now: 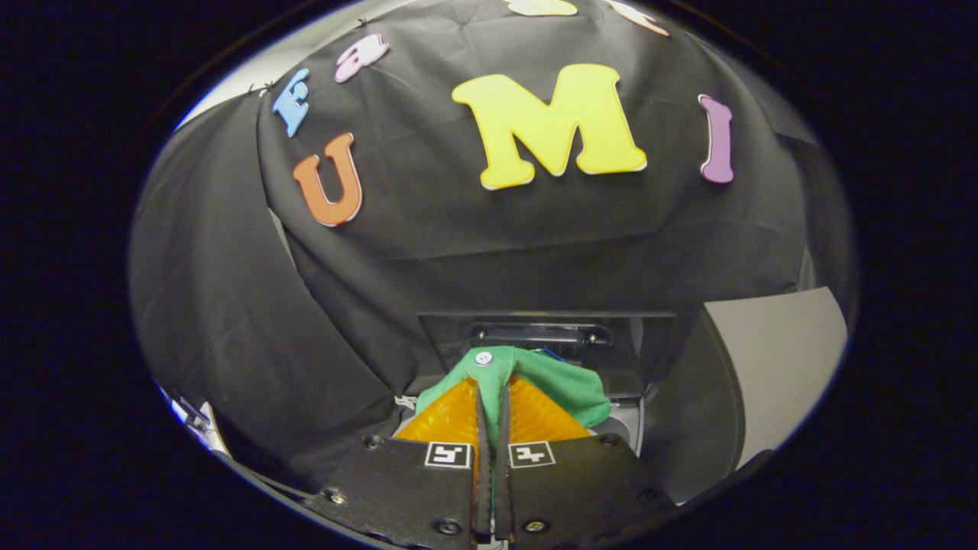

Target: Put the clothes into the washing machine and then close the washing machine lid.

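Against black cloth (535, 252), garment (565, 382) draped, seemingly, over pinching fingers (451, 416).

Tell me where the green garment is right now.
In the gripper view, the green garment is pinched between the fingers of the gripper, draping over their tips, held up in front of the washing machine's raised lid.
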